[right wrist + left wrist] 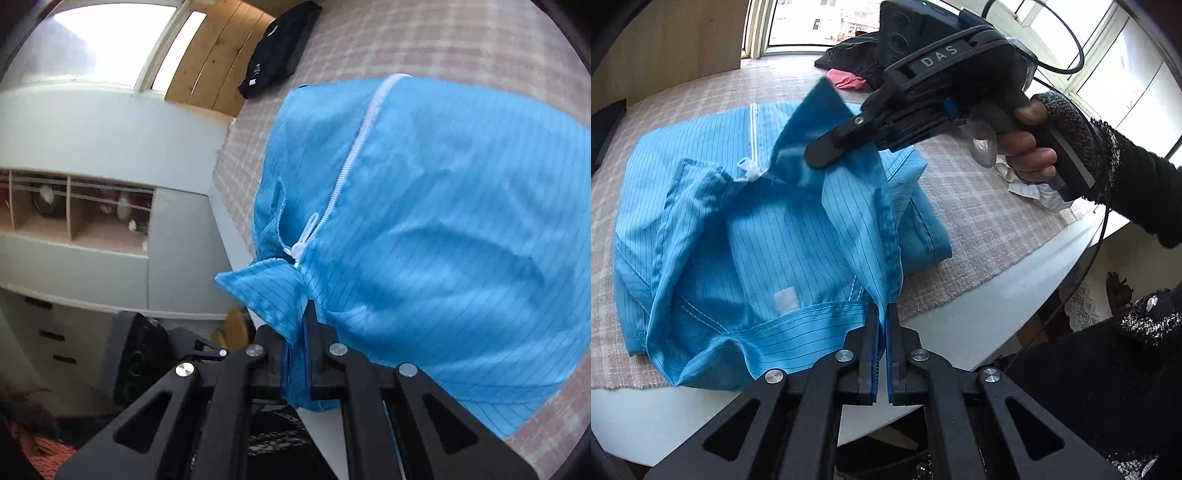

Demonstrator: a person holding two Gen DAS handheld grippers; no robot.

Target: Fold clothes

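Blue jacket (768,229) is lying on the worktop (979,206), near its edge. Left claw (882,314) is clamped on the hem, right claw (301,325) is pinching the collar by the zipper (354,155). Fabric looks thin, floppy and probably slick, so I'd grab seams or edges.

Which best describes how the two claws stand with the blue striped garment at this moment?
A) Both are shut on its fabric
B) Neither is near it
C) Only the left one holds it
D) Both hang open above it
A: the left claw pinches a hem edge of the blue garment, and the right claw is clamped on fabric near the white zipper pull.
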